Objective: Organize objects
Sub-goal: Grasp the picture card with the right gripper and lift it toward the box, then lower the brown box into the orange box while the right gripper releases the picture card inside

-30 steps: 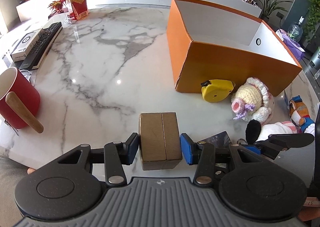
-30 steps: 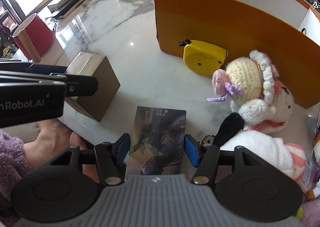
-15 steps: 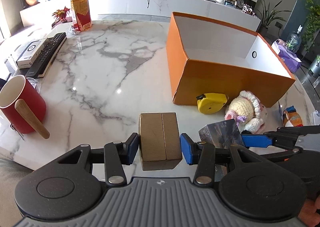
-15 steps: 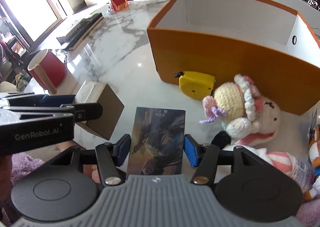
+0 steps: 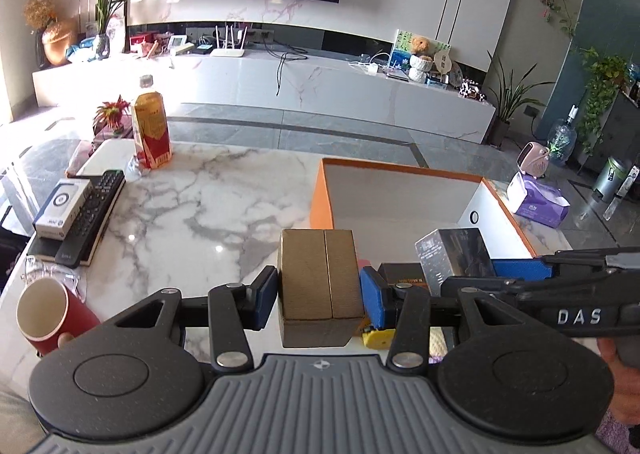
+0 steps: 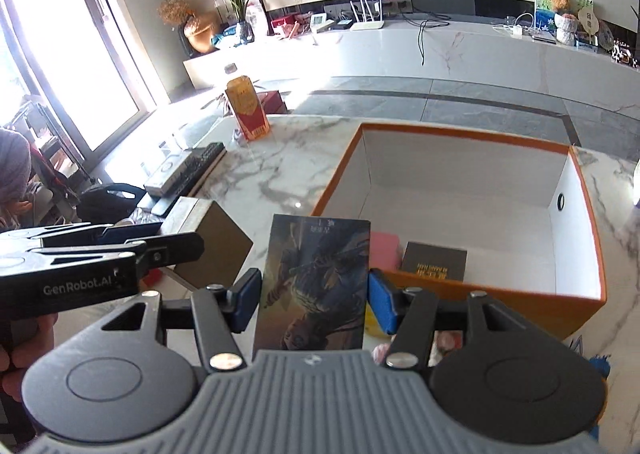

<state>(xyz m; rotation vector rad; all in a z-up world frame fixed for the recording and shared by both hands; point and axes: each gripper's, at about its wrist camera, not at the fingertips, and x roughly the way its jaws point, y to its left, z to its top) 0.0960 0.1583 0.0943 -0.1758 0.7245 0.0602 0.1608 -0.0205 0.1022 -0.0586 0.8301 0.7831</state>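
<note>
My left gripper (image 5: 319,294) is shut on a tan wooden block (image 5: 320,282), held in the air near the left front corner of the orange box (image 5: 321,198). My right gripper (image 6: 313,292) is shut on a dark picture-printed card box (image 6: 314,278), raised just in front of the orange box (image 6: 580,302). In the left wrist view the card box (image 5: 452,254) and the right gripper's arm show at right. In the right wrist view the wooden block (image 6: 212,234) shows at left. Inside the orange box lie a black box (image 6: 434,261) and a pink thing (image 6: 384,250).
A red mug (image 5: 48,314), remotes (image 5: 96,210) with a small white box (image 5: 62,208), and a drink bottle (image 5: 151,126) stand on the marble table's left side. A yellow tape measure (image 5: 376,338) peeks below the left fingers. A tissue pack (image 5: 540,200) lies beyond the box.
Both grippers have risen with their loads and tilted up, so the room and the inside of the orange box now show. The toys and tape measure have dropped almost out of sight.
</note>
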